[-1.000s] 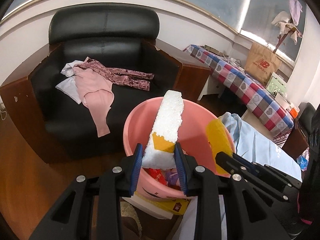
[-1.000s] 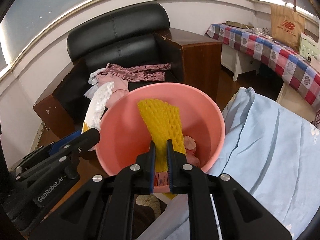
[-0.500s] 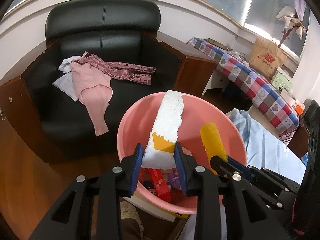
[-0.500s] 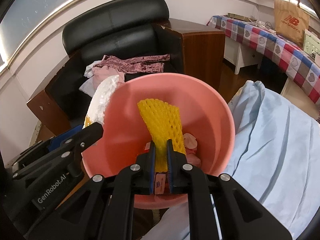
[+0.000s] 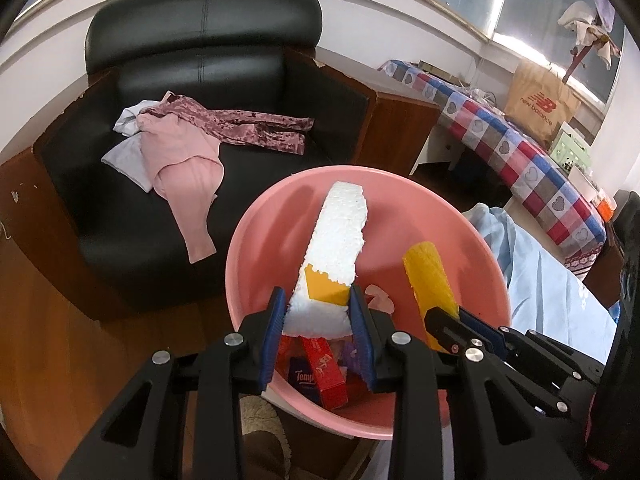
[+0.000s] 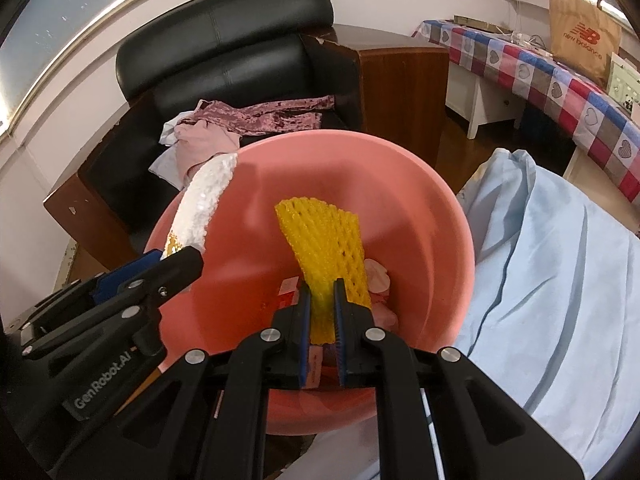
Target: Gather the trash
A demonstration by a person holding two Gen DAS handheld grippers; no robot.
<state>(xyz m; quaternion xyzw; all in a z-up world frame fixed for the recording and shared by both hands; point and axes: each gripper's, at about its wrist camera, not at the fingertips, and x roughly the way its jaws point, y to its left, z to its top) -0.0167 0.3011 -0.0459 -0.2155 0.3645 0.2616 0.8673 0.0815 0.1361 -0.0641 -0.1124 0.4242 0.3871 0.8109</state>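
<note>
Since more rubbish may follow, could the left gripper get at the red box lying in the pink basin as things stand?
Probably not yet: the left gripper is shut on the white foam piece, which hangs directly above the red box inside the pink basin. Nothing else blocks it.

Left gripper [image 5: 318, 312]: black plastic linkage arms, silver round screw heads at pivots, blue ribbed pads on inner finger faces. Right gripper [image 6: 322, 308]: same build. White "GenRobot.AI" lettering on the left gripper's side, seen from right wrist view.
</note>
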